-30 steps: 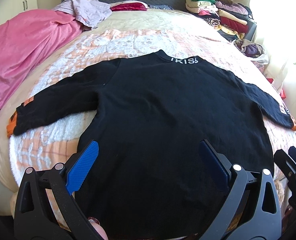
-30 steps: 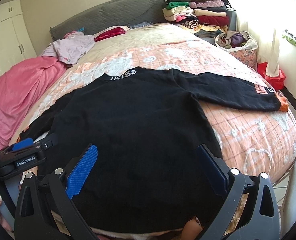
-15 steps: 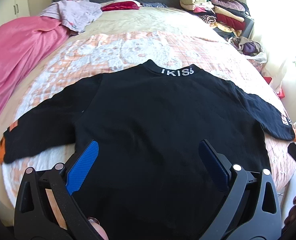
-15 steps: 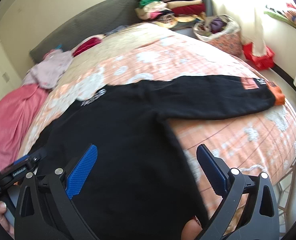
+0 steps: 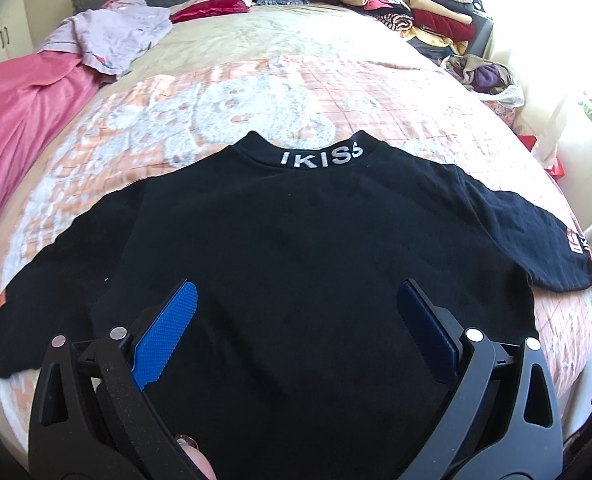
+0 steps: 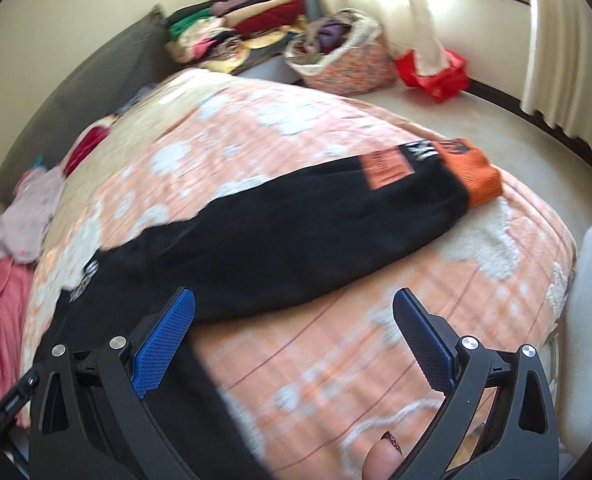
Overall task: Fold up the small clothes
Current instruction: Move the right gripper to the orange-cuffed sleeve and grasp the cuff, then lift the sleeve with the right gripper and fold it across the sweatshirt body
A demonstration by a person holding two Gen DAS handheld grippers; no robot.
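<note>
A black sweatshirt (image 5: 296,248) lies spread flat, back upward, on the bed (image 5: 280,92), its collar (image 5: 315,152) with pale lettering pointing toward the headboard and both sleeves stretched out to the sides. Laid open like this, with the body smooth and the arms fully extended, it looks ready for a first fold; nothing on it is folded yet.

The left hand-held gripper (image 5: 296,320) hangs over the sweatshirt's lower body, nearer the hem than the collar, its blue pads spread wide and holding nothing. Centred over the garment, it seems placed to steady the body or wait its turn.

The right hand-held gripper (image 6: 294,330) is also spread and empty. It points along the sweatshirt's right sleeve (image 6: 315,232), whose orange cuff (image 6: 475,172) and orange patch lie at the far end toward the bed's edge. One pad sits over the black cloth near the armpit, the other over bare quilt below the sleeve. This view is blurred, so contact with the fabric cannot be judged. Its aim suggests the sleeve is the next thing to be picked up and brought across the body.

Beyond the sweatshirt, stacked clothes (image 5: 411,4) sit past the bed's far corner.
</note>
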